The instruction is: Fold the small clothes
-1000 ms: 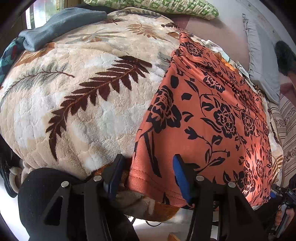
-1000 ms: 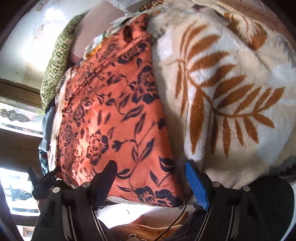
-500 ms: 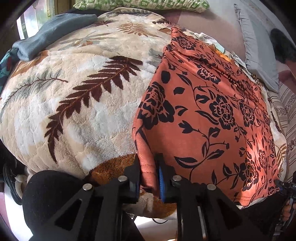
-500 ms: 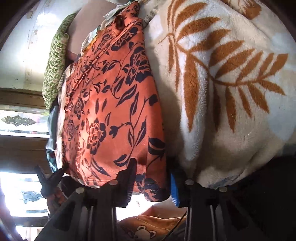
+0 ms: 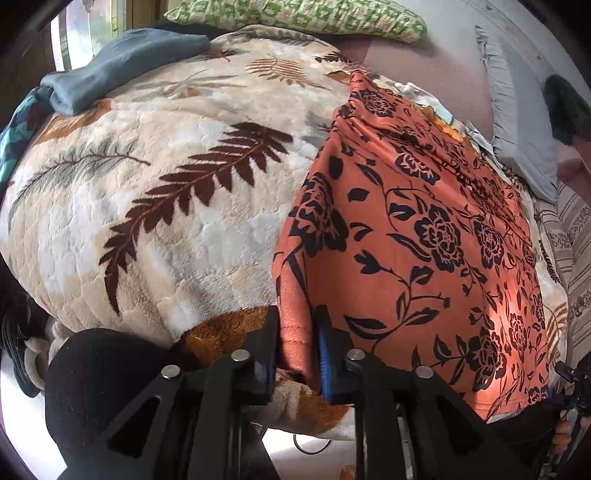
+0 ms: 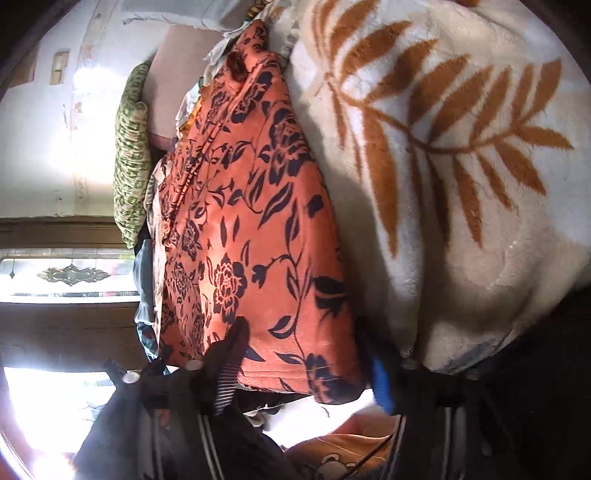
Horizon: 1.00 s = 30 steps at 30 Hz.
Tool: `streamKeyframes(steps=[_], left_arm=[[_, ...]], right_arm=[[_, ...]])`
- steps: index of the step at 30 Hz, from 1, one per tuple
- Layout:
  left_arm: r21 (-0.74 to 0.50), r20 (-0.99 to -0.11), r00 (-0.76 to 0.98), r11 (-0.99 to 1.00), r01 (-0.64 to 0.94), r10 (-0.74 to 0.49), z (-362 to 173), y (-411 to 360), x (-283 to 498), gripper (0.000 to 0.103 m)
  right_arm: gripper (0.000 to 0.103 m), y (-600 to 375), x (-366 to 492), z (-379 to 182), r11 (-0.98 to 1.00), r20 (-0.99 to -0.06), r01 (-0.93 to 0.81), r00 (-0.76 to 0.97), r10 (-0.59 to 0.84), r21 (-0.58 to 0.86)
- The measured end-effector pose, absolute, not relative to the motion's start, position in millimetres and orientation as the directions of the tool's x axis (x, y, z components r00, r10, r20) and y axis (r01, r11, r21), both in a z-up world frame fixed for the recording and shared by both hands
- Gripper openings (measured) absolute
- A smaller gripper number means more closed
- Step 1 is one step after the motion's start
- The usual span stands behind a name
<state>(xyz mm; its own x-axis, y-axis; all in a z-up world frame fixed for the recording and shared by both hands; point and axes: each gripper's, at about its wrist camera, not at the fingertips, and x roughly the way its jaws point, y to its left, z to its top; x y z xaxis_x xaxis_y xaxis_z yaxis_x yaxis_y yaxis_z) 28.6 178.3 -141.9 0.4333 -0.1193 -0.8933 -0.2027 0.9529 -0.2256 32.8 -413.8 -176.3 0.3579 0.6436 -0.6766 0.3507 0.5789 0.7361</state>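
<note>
An orange garment with a black flower print (image 5: 424, 240) lies spread flat on a cream blanket with leaf patterns (image 5: 147, 221). My left gripper (image 5: 297, 347) is shut on the garment's near left hem corner, which bunches between the jaws. In the right wrist view the same garment (image 6: 251, 221) runs away from me, and my right gripper (image 6: 306, 354) holds its near right corner, with the jaws set wide around the hem. The right gripper also shows at the far right edge of the left wrist view (image 5: 570, 387).
A green patterned pillow (image 5: 303, 16) and a grey pillow (image 5: 517, 122) lie at the far end. A blue-grey cloth (image 5: 122, 66) sits at the far left on the blanket. The bed's near edge is just below both grippers. A window (image 6: 70, 273) is to the left.
Both grippers moved forward onto the near hem and closed: the left from wide open to pinching the corner, the right narrowed around its corner. The right view has tilted and lifted slightly.
</note>
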Motion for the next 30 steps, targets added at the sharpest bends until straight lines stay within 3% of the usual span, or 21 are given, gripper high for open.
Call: streamKeyframes(steps=[2, 9, 10, 11, 17, 18, 19, 24, 27, 29, 30], left_arm=[[-0.252, -0.894, 0.427, 0.939, -0.234, -0.133, -145.5, 185.4, 28.9, 0.057], [-0.299, -0.88, 0.443, 0.925, -0.235, -0.171, -148.2, 188.8, 32.0, 0.057], [-0.295, -0.881, 0.441, 0.927, -0.23, -0.171, -148.2, 188.0, 31.9, 0.05], [-0.289, -0.883, 0.439, 0.931, -0.222, -0.169, -148.2, 187.1, 32.2, 0.01], [-0.284, -0.881, 0.436, 0.943, -0.174, -0.184, -138.1, 181.0, 34.1, 0.007], [-0.288, -0.874, 0.448, 0.943, -0.167, -0.188, -131.8, 179.5, 34.5, 0.007], [-0.298, -0.865, 0.462, 0.941, -0.16, -0.195, -124.1, 179.3, 33.4, 0.007], [-0.304, -0.838, 0.508, 0.943, -0.132, -0.199, -101.0, 179.6, 35.3, 0.007], [-0.3, -0.869, 0.454, 0.94, -0.163, -0.199, -123.5, 182.2, 42.8, 0.008], [-0.265, -0.892, 0.42, 0.947, -0.183, -0.168, -138.3, 181.4, 43.8, 0.008], [-0.263, -0.895, 0.414, 0.947, -0.185, -0.167, -143.6, 181.2, 42.5, 0.008]], right_arm=[[0.083, -410.5, 35.1, -172.3, 0.607, -0.695, 0.341, 0.373, 0.614, 0.718], [0.084, -409.8, 32.3, -183.8, 0.59, -0.674, 0.33, 0.419, 0.608, 0.737], [0.084, -407.9, 32.5, -184.0, 0.6, -0.678, 0.32, 0.42, 0.604, 0.733], [0.085, -406.3, 32.2, -183.3, 0.61, -0.681, 0.309, 0.42, 0.6, 0.729], [0.084, -412.4, 34.5, -192.6, 0.518, -0.629, 0.361, 0.365, 0.687, 0.775], [0.064, -414.2, 34.8, -193.1, 0.504, -0.617, 0.361, 0.369, 0.696, 0.785], [0.013, -413.9, 34.2, -192.7, 0.509, -0.619, 0.357, 0.369, 0.694, 0.783], [0.009, -417.7, 29.7, -185.7, 0.444, -0.551, 0.33, 0.42, 0.721, 0.833], [0.013, -420.9, 31.8, -195.5, 0.494, -0.632, 0.401, 0.387, 0.672, 0.771], [0.021, -418.3, 33.8, -196.0, 0.524, -0.657, 0.403, 0.366, 0.659, 0.75], [0.032, -417.4, 34.4, -195.0, 0.527, -0.657, 0.398, 0.365, 0.66, 0.751]])
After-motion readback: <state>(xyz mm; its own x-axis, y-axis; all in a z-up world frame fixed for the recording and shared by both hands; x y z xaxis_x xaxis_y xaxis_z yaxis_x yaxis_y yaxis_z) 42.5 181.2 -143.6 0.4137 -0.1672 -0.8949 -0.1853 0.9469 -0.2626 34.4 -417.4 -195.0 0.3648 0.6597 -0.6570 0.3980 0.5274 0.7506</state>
